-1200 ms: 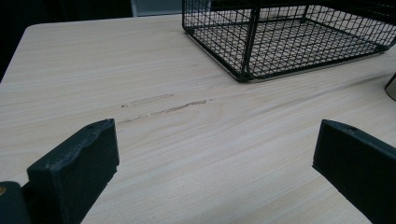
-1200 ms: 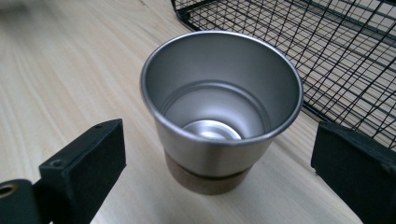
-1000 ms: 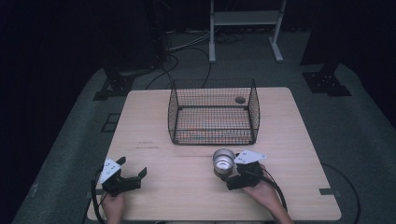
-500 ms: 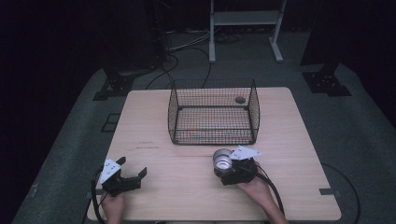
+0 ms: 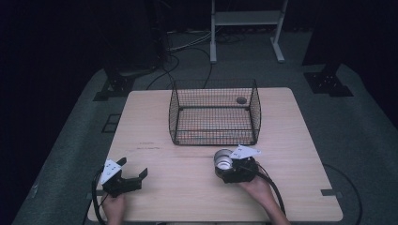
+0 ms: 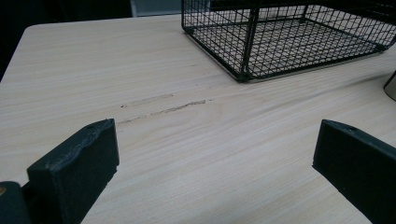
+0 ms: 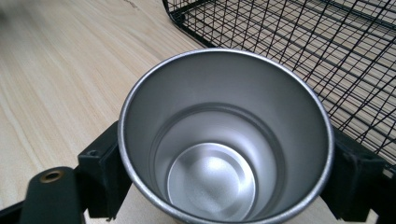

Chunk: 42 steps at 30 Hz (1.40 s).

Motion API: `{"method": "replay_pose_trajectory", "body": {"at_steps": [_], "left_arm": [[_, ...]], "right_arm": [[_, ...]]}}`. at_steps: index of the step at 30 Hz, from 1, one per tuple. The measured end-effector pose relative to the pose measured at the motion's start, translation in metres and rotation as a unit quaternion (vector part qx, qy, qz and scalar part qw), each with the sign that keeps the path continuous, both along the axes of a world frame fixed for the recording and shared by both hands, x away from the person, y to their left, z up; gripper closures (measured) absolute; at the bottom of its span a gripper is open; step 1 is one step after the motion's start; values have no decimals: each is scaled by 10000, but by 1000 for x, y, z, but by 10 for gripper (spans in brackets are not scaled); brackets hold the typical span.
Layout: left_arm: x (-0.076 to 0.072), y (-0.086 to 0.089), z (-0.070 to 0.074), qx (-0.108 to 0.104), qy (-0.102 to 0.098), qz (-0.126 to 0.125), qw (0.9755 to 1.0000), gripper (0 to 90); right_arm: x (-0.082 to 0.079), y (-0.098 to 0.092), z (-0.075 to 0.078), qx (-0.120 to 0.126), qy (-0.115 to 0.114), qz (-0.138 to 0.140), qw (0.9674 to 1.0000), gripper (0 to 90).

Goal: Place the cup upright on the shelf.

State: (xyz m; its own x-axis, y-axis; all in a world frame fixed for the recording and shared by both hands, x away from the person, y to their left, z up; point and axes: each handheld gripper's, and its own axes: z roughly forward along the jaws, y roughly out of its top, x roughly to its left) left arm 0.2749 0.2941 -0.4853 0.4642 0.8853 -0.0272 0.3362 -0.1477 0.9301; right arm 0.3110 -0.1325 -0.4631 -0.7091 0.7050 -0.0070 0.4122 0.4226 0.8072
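Note:
An empty steel cup (image 5: 224, 158) stands upright on the wooden table (image 5: 291, 140), just in front of the wire basket (image 5: 212, 129). My right gripper (image 5: 225, 166) reaches it from the near side. In the right gripper view its jaws have just been closing and now press on both sides of the cup (image 7: 224, 140), so the right gripper (image 7: 227, 161) is shut on it. My left gripper (image 5: 133, 167) rests near the table's front left corner, open, with only bare wood between its jaws in the left gripper view (image 6: 217, 140).
The black wire basket (image 6: 280, 42) sits mid-table toward the back, open at the top. A small dark round spot (image 5: 241, 100) shows at its far right corner. Cables trail from both grippers off the front edge.
My right gripper has shifted a little left and forward around the cup, and its jaws have closed onto the cup's sides. The left gripper has stayed put.

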Motion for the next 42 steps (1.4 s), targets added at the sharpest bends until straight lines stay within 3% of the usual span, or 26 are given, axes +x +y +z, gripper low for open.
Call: {"method": "replay_pose_trajectory", "body": {"at_steps": [16, 19, 28, 42], "left_arm": [[0, 0, 0, 4, -2, -3, 10000, 0], [0, 0, 0, 10, -4, -5, 10000, 0], [0, -1, 0, 14, 1, -6, 10000, 0], [0, 0, 0, 16, 8, -4, 10000, 0]], "right_arm": [[-2, -8, 9, 145, 20, 16, 9999, 178], [-3, -9, 15, 117, -40, 63, 9999, 179], [-4, -15, 37, 378, 40, 247, 9990, 179], [-2, -20, 60, 505, 25, 358, 9981, 179]]}}
